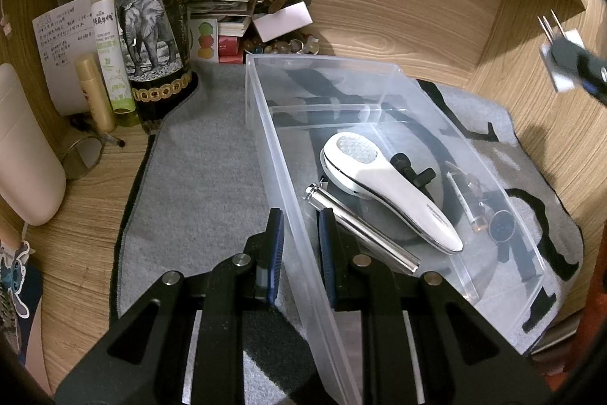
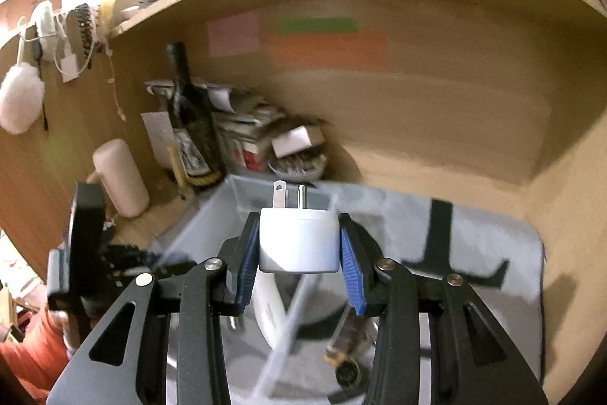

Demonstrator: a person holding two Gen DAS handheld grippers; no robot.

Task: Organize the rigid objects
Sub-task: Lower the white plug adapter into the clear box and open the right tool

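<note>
Clamping the near wall of the clear bin (image 1: 303, 226), the left tool (image 1: 301, 245) is steadying it on the grey mat at the bench's back corner. Right tool (image 2: 299, 245) is gripping a white plug adapter (image 2: 299, 240) above the bin. Judging by the blur, a quick swing could slip the adapter. Only the left view is showing the white handheld device (image 1: 383, 185) and metal cylinder (image 1: 360, 226) inside

My left jaws are straddling the near wall of the clear bin (image 1: 265, 124); a metal tube (image 1: 360, 226) is lying just beyond them inside, a handheld device (image 1: 394, 192) further right. A plug adapter (image 2: 299, 238) is sitting between my right jaws, above the bin.
</note>
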